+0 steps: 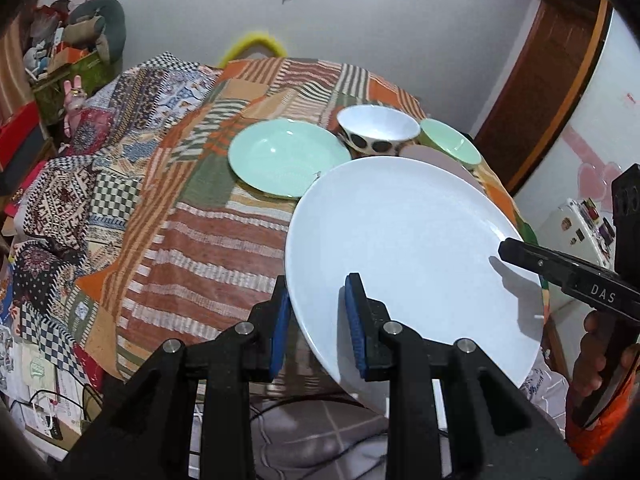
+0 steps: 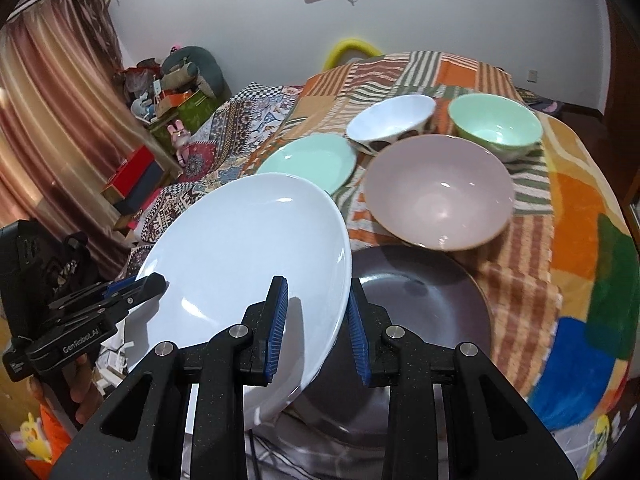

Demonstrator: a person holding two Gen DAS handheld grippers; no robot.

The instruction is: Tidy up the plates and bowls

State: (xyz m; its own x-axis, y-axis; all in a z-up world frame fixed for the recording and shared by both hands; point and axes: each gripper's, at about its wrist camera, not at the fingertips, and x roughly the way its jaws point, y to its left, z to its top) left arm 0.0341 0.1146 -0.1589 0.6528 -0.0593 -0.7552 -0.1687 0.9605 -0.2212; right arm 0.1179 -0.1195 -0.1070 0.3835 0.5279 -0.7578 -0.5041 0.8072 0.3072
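Large round white ceramic plate [image 2: 248,264] held off the patchwork tablecloth [image 1: 192,240], above the dark plate [image 2: 420,312] — left gripper [image 1: 318,326] and right gripper [image 2: 318,330] each clenched on opposite rims. Keep both level — lower together, centred.

patchwork-covered table [image 2: 580,216], bowls [image 2: 438,190], plates [image 2: 308,160]

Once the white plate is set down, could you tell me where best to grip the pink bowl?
Grip the pink bowl by its near rim, one finger inside and one outside, coming from above the dark plate. It sits upright with thin, flaring walls, probably too wide to span.
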